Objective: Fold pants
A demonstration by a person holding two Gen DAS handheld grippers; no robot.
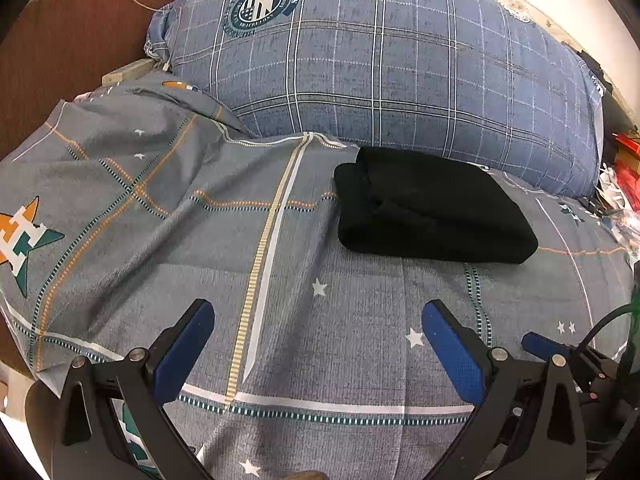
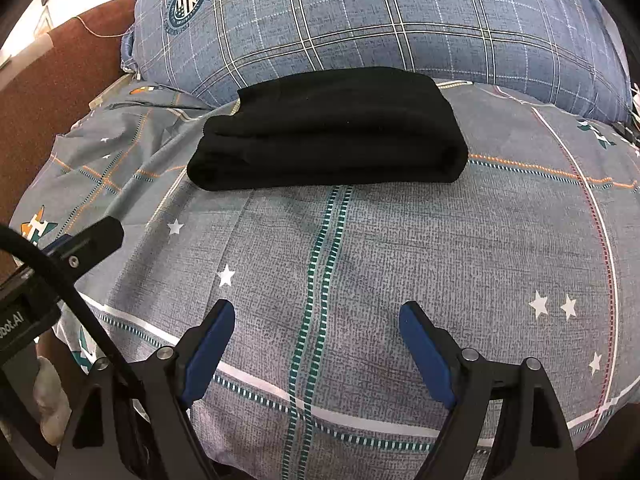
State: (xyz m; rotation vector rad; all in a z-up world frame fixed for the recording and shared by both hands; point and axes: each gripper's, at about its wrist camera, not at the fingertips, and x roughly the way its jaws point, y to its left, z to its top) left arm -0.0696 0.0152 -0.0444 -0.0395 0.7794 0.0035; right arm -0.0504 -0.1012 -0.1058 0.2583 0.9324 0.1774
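The pants [image 2: 332, 128] lie folded on the bed [image 2: 440, 248] against the plaid pillow [image 2: 400, 12], long axis crosswise, ahead of both gaping empty tools; right tool [image 2: 316, 312] seems nearer than left tool [image 1: 318, 312].

Both wrist views low, forward; share pants [image 1: 432, 208] [image 2: 332, 128].

I am in a bedroom at home. Under me lies a bed [image 2: 460, 240] spread with a grey sheet [image 1: 168, 208] printed with stars and stitched lines. Against the bed's far end leans a big blue plaid pillow [image 1: 380, 52] with a round crest. Left of the pillow rises a brown upholstered headboard [image 1: 68, 36]. Right of the pillow, household clutter [image 1: 624, 184] is heaped beside the bed.
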